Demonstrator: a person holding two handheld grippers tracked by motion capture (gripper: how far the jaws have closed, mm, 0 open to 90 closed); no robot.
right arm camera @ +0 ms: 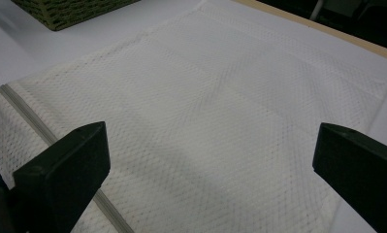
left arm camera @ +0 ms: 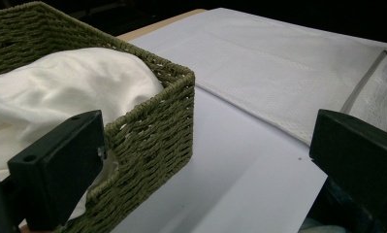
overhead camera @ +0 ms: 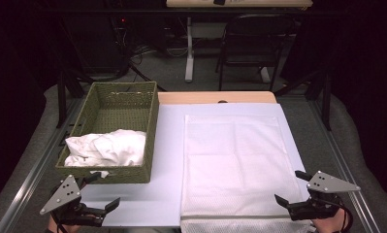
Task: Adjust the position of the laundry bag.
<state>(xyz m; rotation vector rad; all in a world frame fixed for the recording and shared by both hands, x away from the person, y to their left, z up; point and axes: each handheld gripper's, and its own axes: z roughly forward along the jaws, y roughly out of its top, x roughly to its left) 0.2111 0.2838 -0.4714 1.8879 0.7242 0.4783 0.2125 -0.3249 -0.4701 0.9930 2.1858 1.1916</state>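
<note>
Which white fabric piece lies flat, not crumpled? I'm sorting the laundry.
The mesh bag, spread flat on the white sheet. The other, the white cloth, sits bunched up inside the green basket.

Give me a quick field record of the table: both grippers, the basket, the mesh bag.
left gripper: open, holding nothing, by the basket's near corner
right gripper: open, holding nothing, over the bag's near right part
basket: green woven, at the table's left
white cloth: crumpled in the basket's near end
mesh bag: white, flat, right of the basket, zipper along its near end
</note>
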